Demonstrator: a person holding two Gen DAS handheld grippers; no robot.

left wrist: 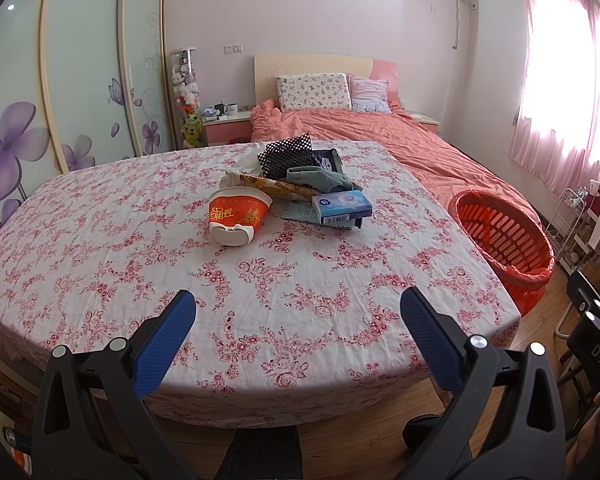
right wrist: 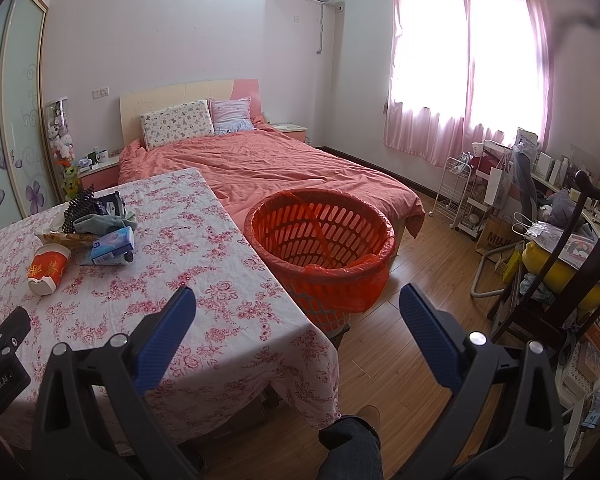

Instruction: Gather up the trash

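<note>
**A:** What have I got on the left side?

**B:** My left gripper (left wrist: 298, 312) hangs over the near edge of the desk (left wrist: 100, 264), jaws spread wide with nothing between them. The trash sits in a heap toward the far middle of the flowered cloth, well apart from the gripper. Nearest is a red and white paper cup (left wrist: 239, 213) tipped on its side, mouth facing away.

**A:** And beside it?

**B:** Just to its right a blue tissue pack (left wrist: 342, 206) lies on some flat papers. Behind those I see a yellow wrapper (left wrist: 276, 186), a grey-green sock (left wrist: 320, 180) and a black dotted bag (left wrist: 288, 154), all touching in one pile.

**A:** The right side?

**B:** My right gripper (right wrist: 298, 312) is also wide open and empty, held past the desk's near right corner, over the wooden floor (right wrist: 420, 280). The orange basket (right wrist: 320, 240), lined with an orange bag, stands on the floor just beside the desk's right edge, between desk and bed (right wrist: 280, 168). From here I can't make out any trash inside it.
</note>
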